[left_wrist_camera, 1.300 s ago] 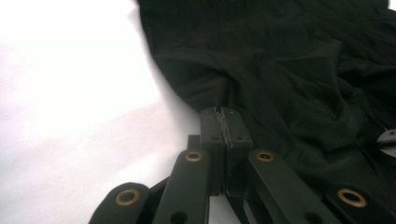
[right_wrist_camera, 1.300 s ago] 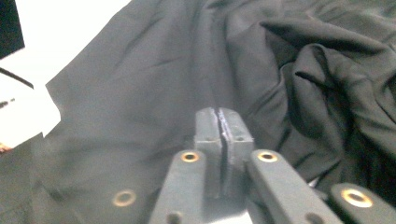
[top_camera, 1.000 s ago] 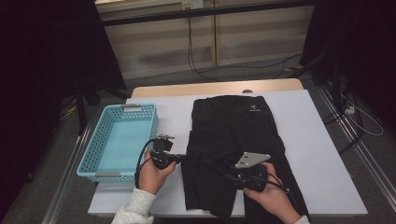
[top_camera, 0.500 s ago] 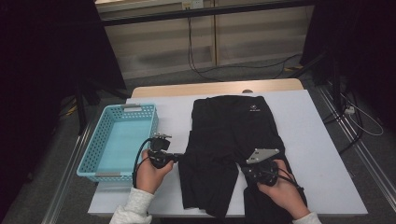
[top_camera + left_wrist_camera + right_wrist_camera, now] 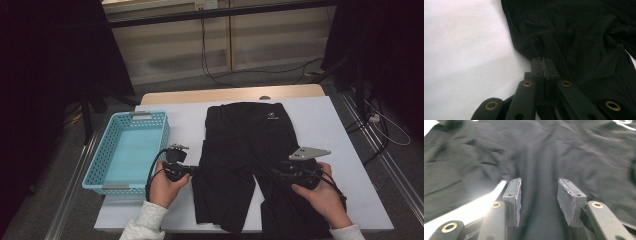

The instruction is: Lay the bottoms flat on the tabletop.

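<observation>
1. High view: the black shorts [image 5: 247,160] lie flat on the white table [image 5: 340,135]. The left gripper [image 5: 192,171] is at the outer edge of one leg, with the blue basket [image 5: 127,150] on its other side. The right gripper [image 5: 280,175] rests on the other leg.
2. Left gripper view: the left gripper [image 5: 544,66] has its jaws pressed together on the hem of the shorts [image 5: 579,37]; the rest of the fabric spreads ahead of it.
3. Right gripper view: the right gripper [image 5: 539,195] has just been opening its jaws; they stand apart and hold nothing, with the shorts [image 5: 536,152] under and ahead of them.
</observation>
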The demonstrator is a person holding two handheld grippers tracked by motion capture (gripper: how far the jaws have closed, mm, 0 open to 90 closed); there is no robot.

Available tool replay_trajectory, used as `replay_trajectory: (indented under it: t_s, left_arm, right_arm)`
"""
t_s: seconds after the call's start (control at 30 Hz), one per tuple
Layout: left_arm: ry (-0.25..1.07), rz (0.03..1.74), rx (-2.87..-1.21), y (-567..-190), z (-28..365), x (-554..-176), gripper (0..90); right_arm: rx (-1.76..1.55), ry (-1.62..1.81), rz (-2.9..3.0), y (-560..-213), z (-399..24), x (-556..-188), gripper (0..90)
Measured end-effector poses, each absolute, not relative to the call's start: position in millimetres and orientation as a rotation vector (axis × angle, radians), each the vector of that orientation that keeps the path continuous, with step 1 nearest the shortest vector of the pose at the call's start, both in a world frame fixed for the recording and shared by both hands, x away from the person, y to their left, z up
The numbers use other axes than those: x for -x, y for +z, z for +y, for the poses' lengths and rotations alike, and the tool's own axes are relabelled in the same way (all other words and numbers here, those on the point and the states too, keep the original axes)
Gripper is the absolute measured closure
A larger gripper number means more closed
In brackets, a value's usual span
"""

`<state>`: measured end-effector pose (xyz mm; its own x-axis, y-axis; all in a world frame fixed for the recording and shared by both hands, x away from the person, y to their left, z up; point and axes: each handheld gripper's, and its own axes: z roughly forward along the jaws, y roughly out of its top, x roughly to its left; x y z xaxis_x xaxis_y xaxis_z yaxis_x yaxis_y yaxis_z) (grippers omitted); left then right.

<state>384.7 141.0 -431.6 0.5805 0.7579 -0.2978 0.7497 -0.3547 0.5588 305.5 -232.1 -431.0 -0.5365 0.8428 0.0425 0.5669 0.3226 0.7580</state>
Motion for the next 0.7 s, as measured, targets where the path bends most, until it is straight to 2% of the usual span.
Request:
replay_trajectory:
  t_s: [0.3,0.53,0.57,0.6,0.7]
  left_arm:
    - [0.016,1.197,-2.147,-432.7,141.7,-385.5,88.6]
    - [0.018,1.188,-2.149,-432.9,139.4,-385.0,88.7]
    - [0.018,1.186,-2.15,-433.0,139.4,-385.0,88.6]
    - [0.016,1.185,-2.153,-433.1,139.5,-385.0,88.7]
    - [0.018,1.184,-2.152,-433.0,139.4,-384.8,88.7]
  right_arm:
    - [-1.427,0.887,2.098,-448.8,-275.3,-310.6,50.0]
    - [-1.492,0.871,2.085,-461.2,-287.0,-311.8,49.8]
    - [-1.498,0.879,2.079,-461.6,-287.7,-311.8,52.8]
    - [-1.492,0.881,2.086,-461.0,-288.3,-311.5,62.4]
    - [-1.496,0.9,2.094,-460.6,-290.8,-310.6,76.7]
